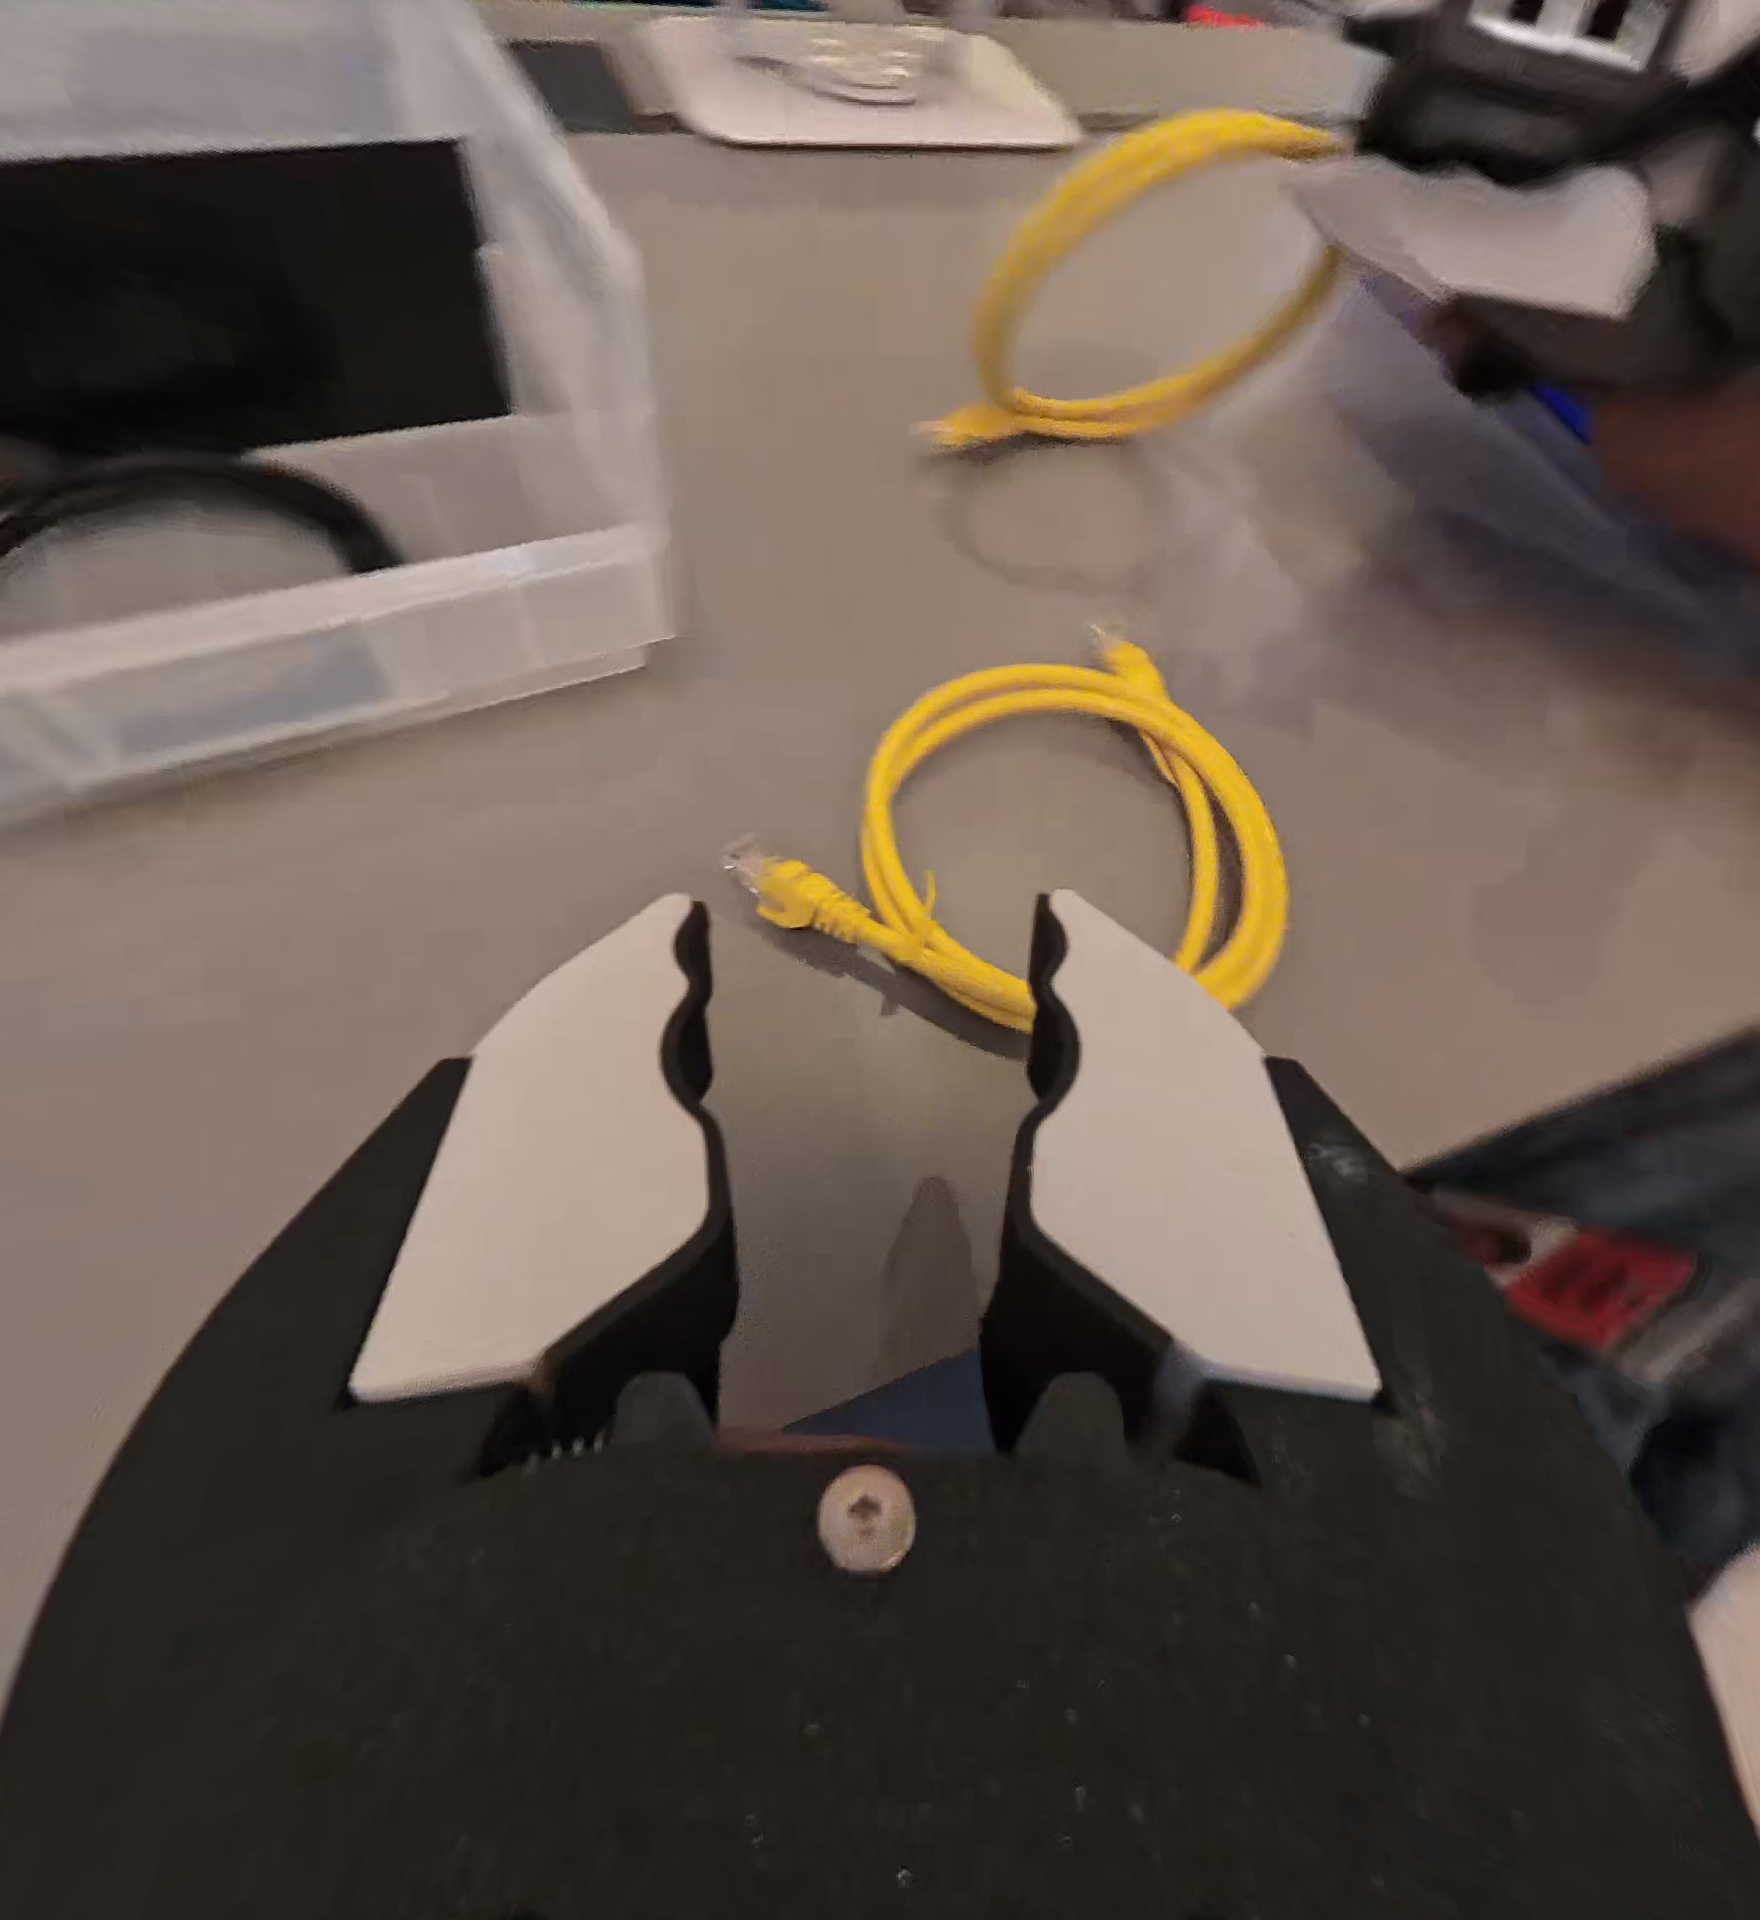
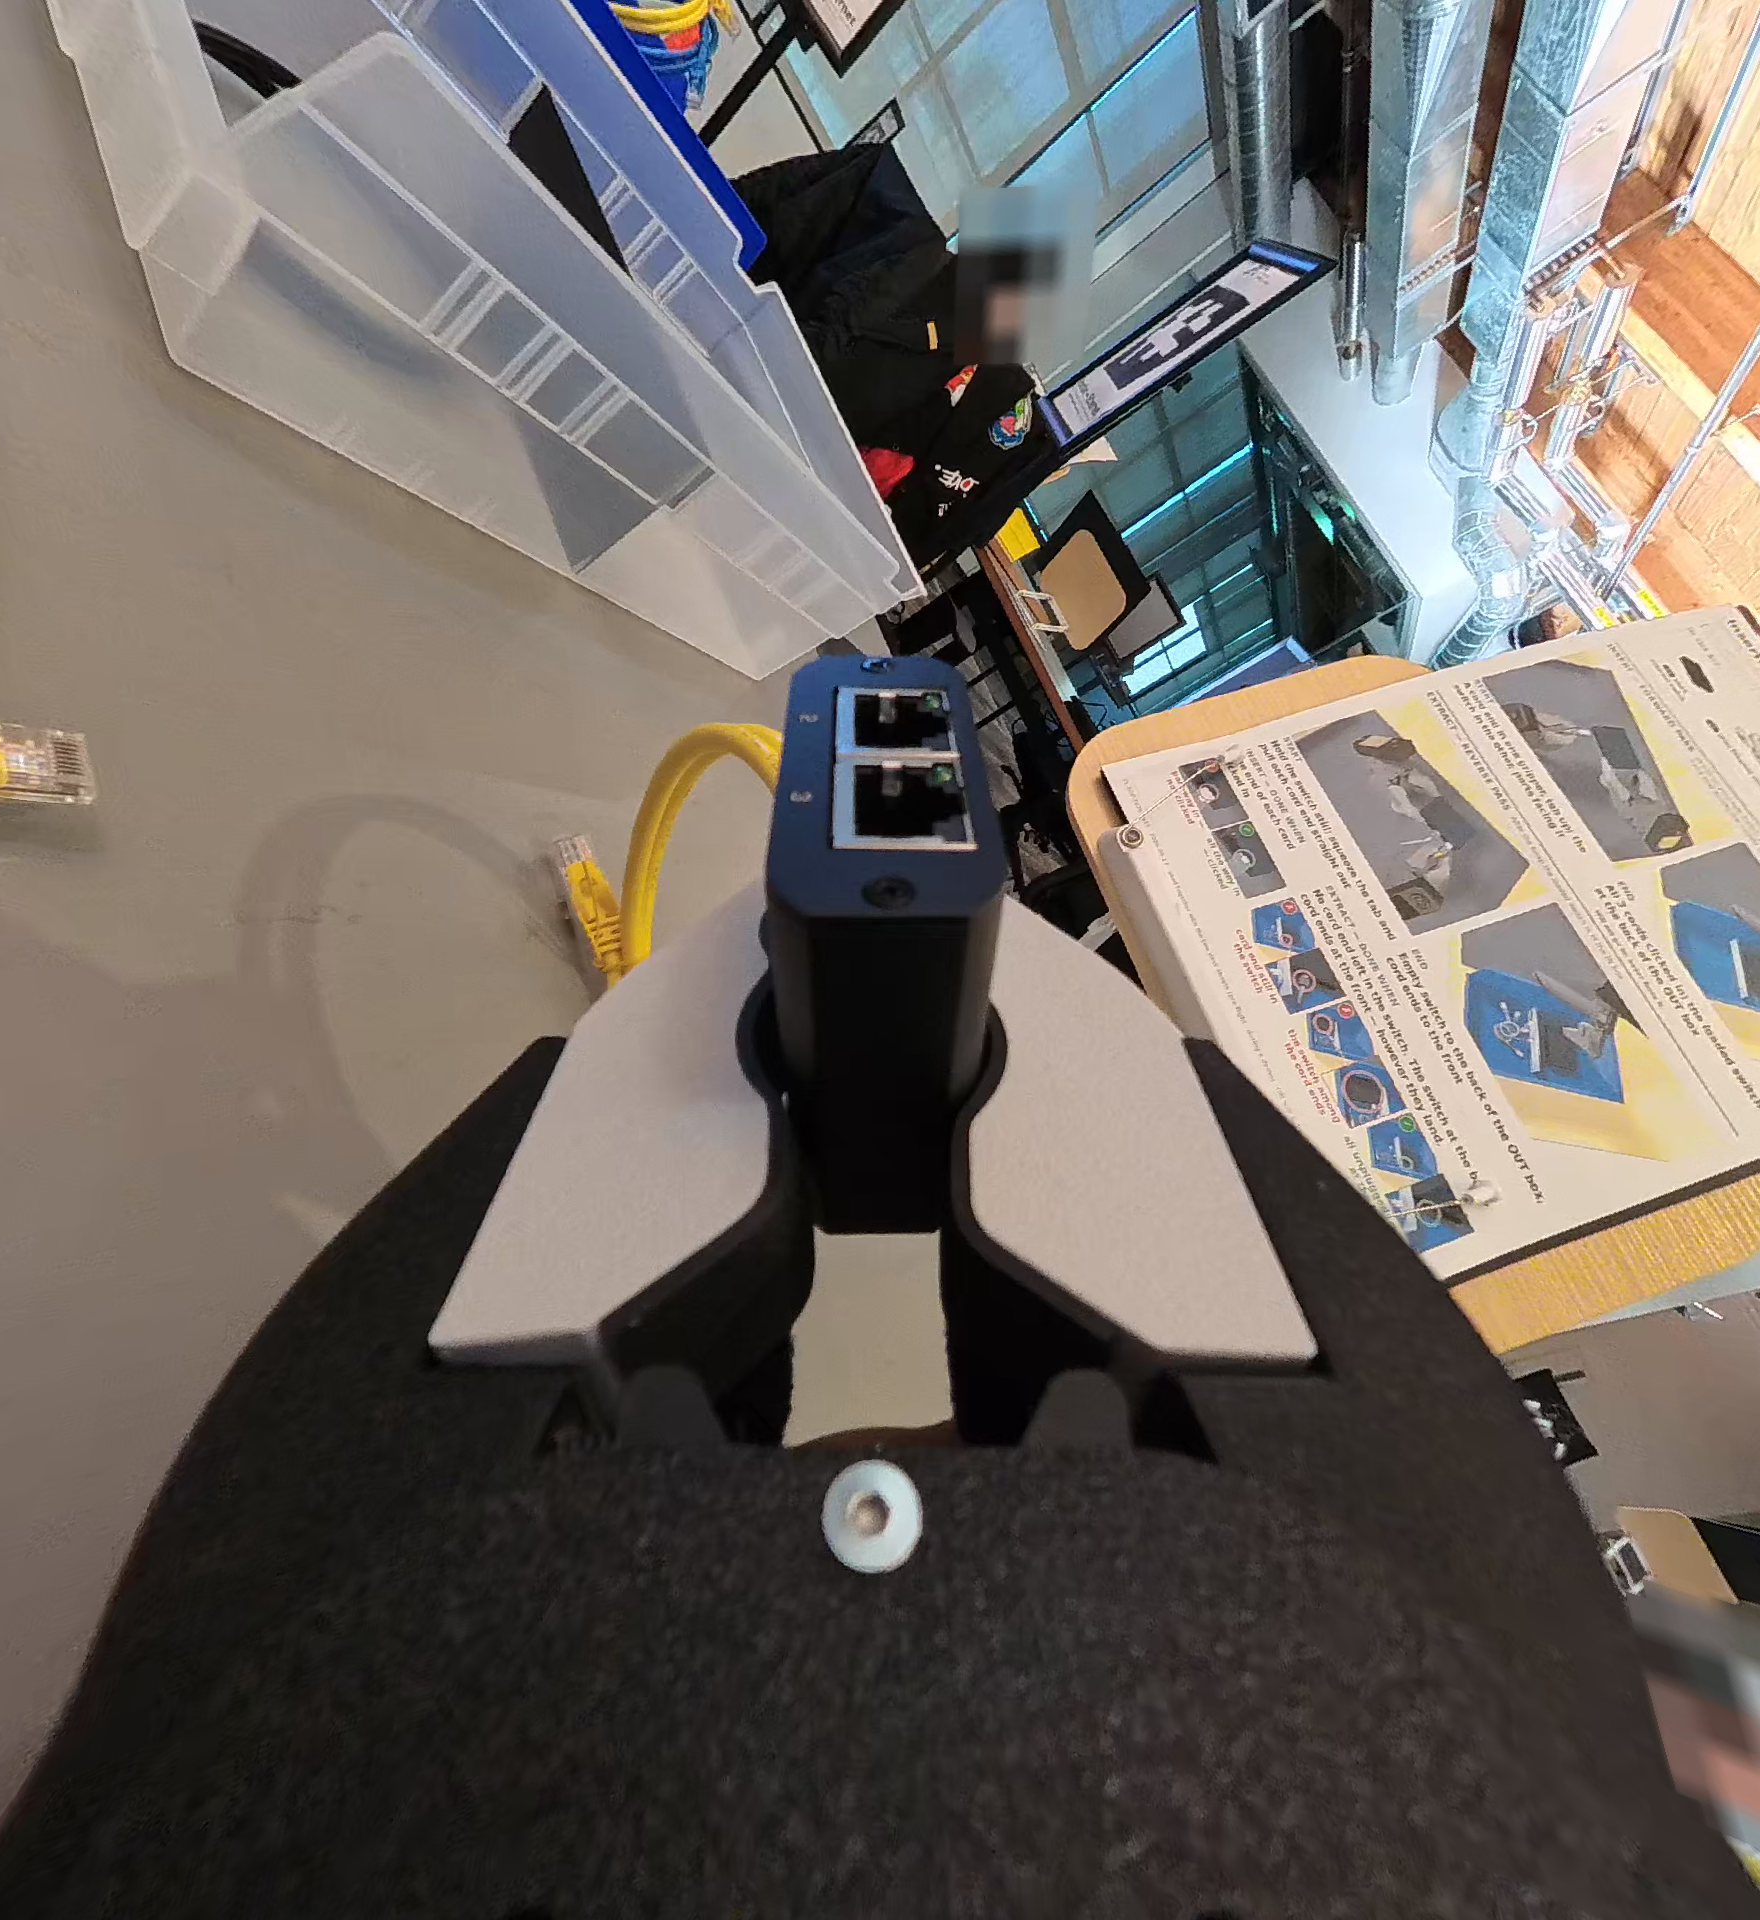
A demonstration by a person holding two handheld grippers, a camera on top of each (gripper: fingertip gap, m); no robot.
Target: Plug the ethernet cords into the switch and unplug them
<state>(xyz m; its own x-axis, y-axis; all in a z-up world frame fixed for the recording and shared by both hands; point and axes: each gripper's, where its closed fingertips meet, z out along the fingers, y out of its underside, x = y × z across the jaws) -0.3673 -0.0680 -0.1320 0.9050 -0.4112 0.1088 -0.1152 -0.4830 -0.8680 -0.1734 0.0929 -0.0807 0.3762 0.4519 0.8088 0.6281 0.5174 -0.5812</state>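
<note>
The grey desk (image 1: 440, 987) lies under my spread, empty left tool (image 1: 865, 935), a coiled yellow cord (image 1: 1073, 831) just ahead of its tips. My right tool (image 2: 881, 1049) pinches the dark switch (image 2: 881, 987), ports facing away from it. I might clamp the cord's boot askew. Only the right view shows those ports empty.

1. Two yellow ethernet cords: one coiled near (image 1: 1073, 831), one farther off (image 1: 1146, 270).
2. One dark switch (image 2: 881, 935), with two open ports showing.
3. Two hand-held grippers: left (image 1: 865, 914), right (image 2: 881, 1039).
4. One clear plastic bin (image 1: 284, 623).
5. One printed instruction sheet (image 2: 1478, 914).
</note>
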